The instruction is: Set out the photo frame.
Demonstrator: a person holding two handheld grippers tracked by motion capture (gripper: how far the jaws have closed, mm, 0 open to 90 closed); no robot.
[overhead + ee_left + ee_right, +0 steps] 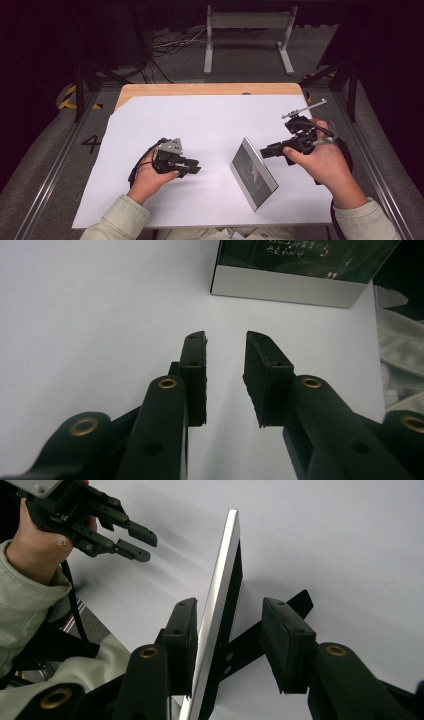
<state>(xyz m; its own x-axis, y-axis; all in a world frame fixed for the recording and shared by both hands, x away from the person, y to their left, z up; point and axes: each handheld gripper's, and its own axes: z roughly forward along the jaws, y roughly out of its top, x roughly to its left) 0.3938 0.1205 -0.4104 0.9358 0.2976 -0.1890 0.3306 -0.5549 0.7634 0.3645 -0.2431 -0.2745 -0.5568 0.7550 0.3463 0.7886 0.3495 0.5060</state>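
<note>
Standing by the worktop, I see a white sheet covering most of its wooden top, with a bare wood strip left along the far edge at twelve o'clock.

Over at the left, about eight o'clock from the sheet's middle, the person's left hand holds the left tongs low over the sheet, their tips aimed toward three o'clock. In the left gripper view the two black jaws stand apart with bare white sheet between them, grasping nothing; a pale sleeve covers the forearm behind them.

Just right of centre, near five o'clock, a picture frame stands on the sheet, silver-edged with a dark face, propped on a black back stand and leaning back. From the left gripper view its lower silver border lies well ahead of the jaw tips, apart from them.

Further right, around four o'clock, the right hand holds the right tongs pointing toward nine o'clock at the frame's upper end. In the right gripper view the jaws straddle the frame's thin edge: the left-hand pad sits right against the silver face, while the other pad stays clear of the back, so these tongs are open around the frame, not yet pinching it.
</note>
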